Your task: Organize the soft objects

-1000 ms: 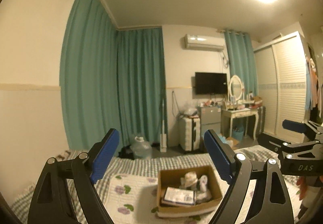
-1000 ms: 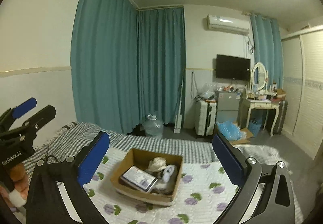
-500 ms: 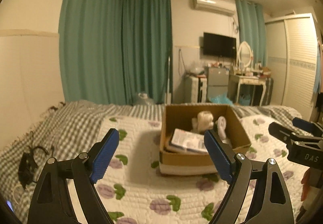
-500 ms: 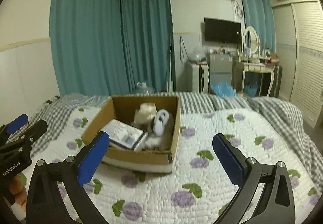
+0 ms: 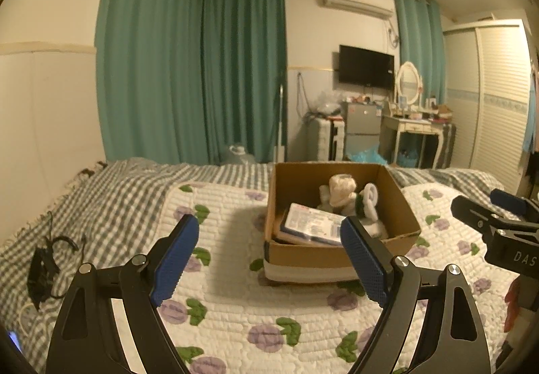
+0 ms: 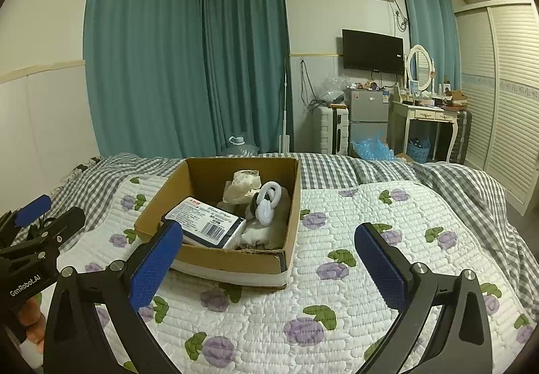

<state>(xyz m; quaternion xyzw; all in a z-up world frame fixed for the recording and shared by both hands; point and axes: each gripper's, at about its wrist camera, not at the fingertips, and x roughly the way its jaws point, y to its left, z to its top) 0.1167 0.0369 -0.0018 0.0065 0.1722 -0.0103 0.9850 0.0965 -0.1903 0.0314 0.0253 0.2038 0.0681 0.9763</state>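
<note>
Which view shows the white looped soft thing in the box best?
The right wrist view: the white looped item lies unobstructed and sharp in the cardboard box. In the left wrist view it is smaller, blurrier, with its lower part near that gripper's right finger.

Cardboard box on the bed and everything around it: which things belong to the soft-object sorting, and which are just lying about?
Job:
cardboard box
cream cloth bundle
white loop toy
packaged pack
left gripper, right gripper, both open

Lying about:
black cable tangle
water jug
TV
</note>
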